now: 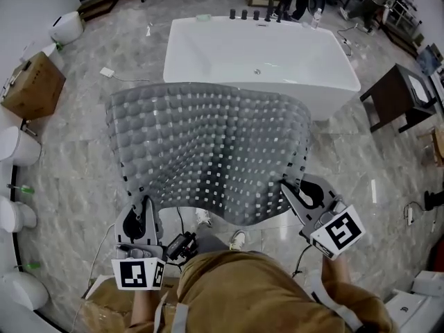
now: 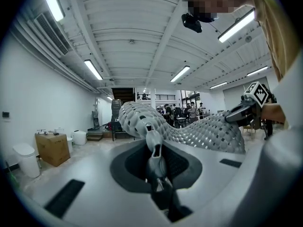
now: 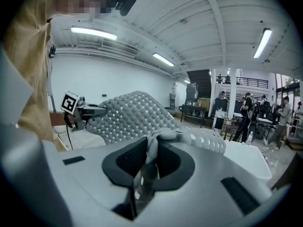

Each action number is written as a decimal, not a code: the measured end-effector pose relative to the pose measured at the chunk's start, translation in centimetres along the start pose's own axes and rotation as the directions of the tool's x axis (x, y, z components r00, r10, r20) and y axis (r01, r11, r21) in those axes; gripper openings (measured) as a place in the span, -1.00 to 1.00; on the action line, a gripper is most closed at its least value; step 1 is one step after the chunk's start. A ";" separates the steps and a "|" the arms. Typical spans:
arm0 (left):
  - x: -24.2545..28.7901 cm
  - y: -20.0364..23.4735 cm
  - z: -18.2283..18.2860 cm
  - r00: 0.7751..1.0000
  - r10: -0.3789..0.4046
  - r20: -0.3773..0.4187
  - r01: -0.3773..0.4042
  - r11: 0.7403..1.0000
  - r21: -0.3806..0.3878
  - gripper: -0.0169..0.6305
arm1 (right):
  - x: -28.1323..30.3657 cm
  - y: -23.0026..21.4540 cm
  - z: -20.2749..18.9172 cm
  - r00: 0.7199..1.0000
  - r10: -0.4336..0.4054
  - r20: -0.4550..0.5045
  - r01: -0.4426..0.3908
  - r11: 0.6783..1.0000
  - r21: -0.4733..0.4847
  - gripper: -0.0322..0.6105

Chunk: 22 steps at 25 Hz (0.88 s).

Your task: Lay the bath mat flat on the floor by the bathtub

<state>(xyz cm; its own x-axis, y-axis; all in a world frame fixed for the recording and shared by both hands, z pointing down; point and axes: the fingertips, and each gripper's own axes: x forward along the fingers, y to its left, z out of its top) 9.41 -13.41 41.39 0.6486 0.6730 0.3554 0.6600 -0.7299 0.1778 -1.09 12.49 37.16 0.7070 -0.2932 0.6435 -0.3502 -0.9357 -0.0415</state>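
Glossy floor [image 1: 76, 144], bath mat [image 1: 208, 151] held lengthwise along bathtub [image 1: 257, 54]

Qty 1 ea.: grey perforated rubber bath mat [image 1: 208, 151], white rectangular bathtub [image 1: 263, 54], dark square wooden side table [image 1: 395, 96]. Qty 2: hand-held grippers w/ marker cubes, i.e. left gripper [image 1: 146, 203] and right gripper [image 1: 288, 186]. Qty 4: white ceramic toilets [image 1: 17, 146], left edge of head view.

No legible text or labels anywhere
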 end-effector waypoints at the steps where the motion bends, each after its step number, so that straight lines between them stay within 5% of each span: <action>1: 1.2 0.7 0.0 1.000 -0.008 0.000 0.008 1.000 -0.003 -0.82 | 0.9 -0.7 0.4 1.000 -0.008 -0.003 0.008 1.000 0.002 -0.75; 5: 3.4 3.2 0.6 0.999 -0.049 -0.003 0.049 0.999 -0.018 -0.82 | 3.4 -1.2 2.4 0.999 -0.030 -0.026 0.030 1.000 0.009 -0.75; 12: -9.3 -3.2 2.8 0.999 0.043 -0.032 -0.044 0.999 -0.007 -0.82 | -6.0 5.0 2.3 0.996 0.076 -0.046 -0.077 0.997 -0.012 -0.75; 22: -6.7 -2.2 1.3 0.999 -0.018 0.027 0.018 1.000 -0.001 -0.82 | -5.5 4.6 1.5 1.000 -0.017 -0.024 0.016 0.999 -0.036 -0.75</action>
<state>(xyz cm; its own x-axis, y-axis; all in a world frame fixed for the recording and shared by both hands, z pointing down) 4.07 -16.13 37.44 0.6465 0.6892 0.3273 0.6713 -0.7177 0.1852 -5.63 9.51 32.25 0.6978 -0.2726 0.6624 -0.3608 -0.9326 -0.0036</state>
